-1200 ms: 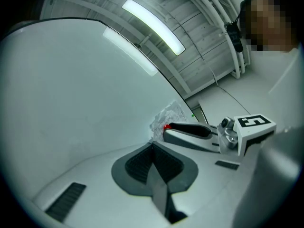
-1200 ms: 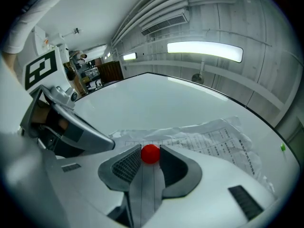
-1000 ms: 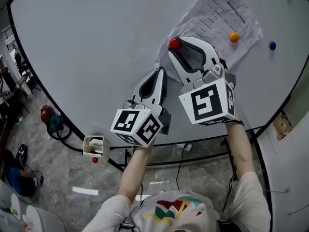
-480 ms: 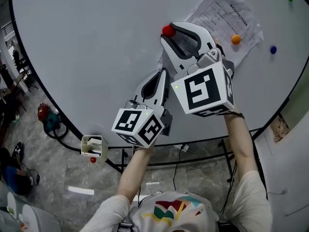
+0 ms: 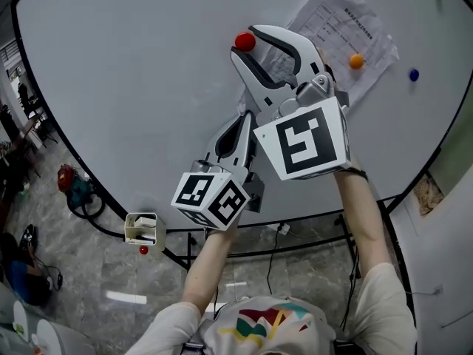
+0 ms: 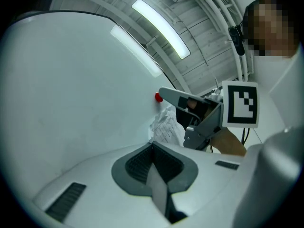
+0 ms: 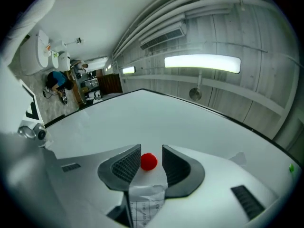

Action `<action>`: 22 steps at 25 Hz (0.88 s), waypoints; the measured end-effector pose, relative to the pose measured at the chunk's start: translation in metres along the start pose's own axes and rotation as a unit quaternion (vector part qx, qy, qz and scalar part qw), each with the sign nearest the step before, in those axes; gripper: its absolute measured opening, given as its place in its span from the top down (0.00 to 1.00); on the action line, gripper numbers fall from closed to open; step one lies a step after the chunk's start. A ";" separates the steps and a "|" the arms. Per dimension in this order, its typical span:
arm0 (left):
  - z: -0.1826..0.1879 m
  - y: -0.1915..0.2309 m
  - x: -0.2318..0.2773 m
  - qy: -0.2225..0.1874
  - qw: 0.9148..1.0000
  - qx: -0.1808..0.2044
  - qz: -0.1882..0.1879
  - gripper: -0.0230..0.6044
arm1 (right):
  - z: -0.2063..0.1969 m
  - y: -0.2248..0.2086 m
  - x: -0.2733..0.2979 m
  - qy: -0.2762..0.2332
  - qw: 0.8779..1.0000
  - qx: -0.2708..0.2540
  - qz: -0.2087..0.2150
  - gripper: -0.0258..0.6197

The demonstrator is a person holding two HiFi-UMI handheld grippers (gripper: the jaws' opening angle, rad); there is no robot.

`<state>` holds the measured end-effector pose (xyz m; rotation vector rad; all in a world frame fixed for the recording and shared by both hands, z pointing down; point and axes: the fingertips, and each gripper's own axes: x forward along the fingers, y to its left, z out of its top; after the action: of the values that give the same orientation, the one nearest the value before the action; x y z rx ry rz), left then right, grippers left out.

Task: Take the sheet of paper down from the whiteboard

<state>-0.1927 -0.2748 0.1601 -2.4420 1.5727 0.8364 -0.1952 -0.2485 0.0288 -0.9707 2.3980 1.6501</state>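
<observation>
- sheet of paper [image 5: 347,32] far right on whiteboard [image 5: 133,65], pinned by orange magnet [image 5: 357,61]; looks thin, limp, tearable
- right gripper [image 5: 247,41] fingers grasping red magnet [image 5: 244,41]; left gripper [image 5: 244,117] fingers clenched at near-left corner
- grab free corner; peel gently

place: workroom or lab | signs: whiteboard [image 5: 133,72] on stand; ceiling strip lights [image 7: 202,63]; grey stone floor [image 5: 89,265]

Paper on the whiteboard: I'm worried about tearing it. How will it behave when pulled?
Probably floppy: the paper looks creased, its lower corner crumpled against the board. It may tear if tugged, since an orange magnet pins it. Likely light: one thin sheet.
</observation>
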 end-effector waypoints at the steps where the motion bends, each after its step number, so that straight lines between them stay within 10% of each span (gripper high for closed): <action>1: 0.000 0.000 0.000 0.000 1.000 -0.002 0.000 0.89 | 0.005 -0.003 -0.005 -0.011 1.000 -0.002 -0.006 0.77; 22: 0.002 0.001 0.005 -0.009 0.999 0.008 0.040 0.89 | -0.135 -0.092 -0.118 0.113 0.983 0.099 -0.104 0.75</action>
<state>-0.1927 -0.2780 0.1563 -2.3675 1.6748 0.8528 -0.0137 -0.3316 0.0574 -1.3808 2.4354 1.2638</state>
